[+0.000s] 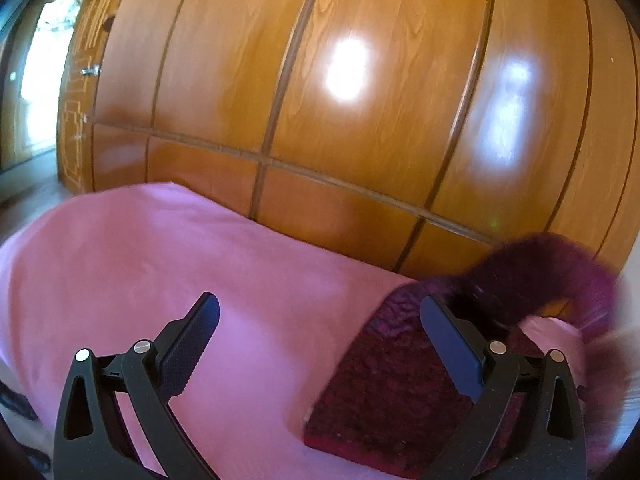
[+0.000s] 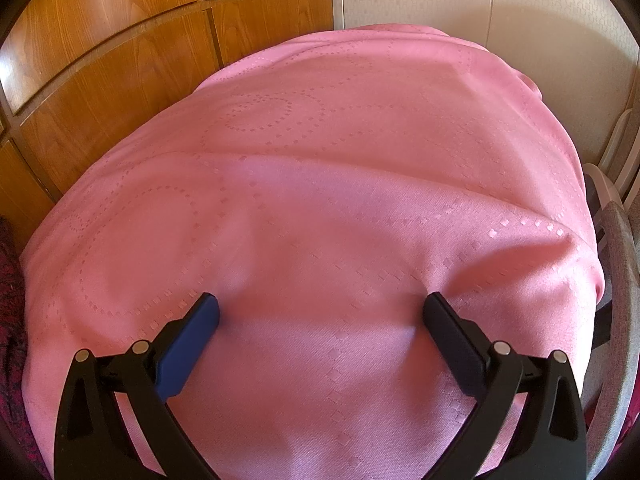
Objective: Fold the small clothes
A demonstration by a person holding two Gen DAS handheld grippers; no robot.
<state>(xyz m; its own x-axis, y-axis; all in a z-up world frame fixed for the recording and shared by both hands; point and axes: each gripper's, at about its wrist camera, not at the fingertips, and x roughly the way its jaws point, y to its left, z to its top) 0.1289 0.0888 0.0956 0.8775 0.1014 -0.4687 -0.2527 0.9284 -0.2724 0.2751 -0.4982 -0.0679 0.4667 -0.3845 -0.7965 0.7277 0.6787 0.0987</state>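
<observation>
Reaching for the dark maroon fuzzy knit garment (image 1: 404, 376) is the step in hand, as we judge it. It lies on the pink patterned cloth (image 2: 320, 200) covering the worktop, at the left gripper's (image 1: 320, 340) right side, one part lifted and blurred near the glossy wooden panelled cupboard (image 1: 320, 80). Both grippers have fingers spread wide, holding nothing; the right gripper (image 2: 320, 340) hovers over bare cloth, with the garment only at its view's left edge. We'd go for a flat corner, pinch only the knit, not the cloth beneath.
</observation>
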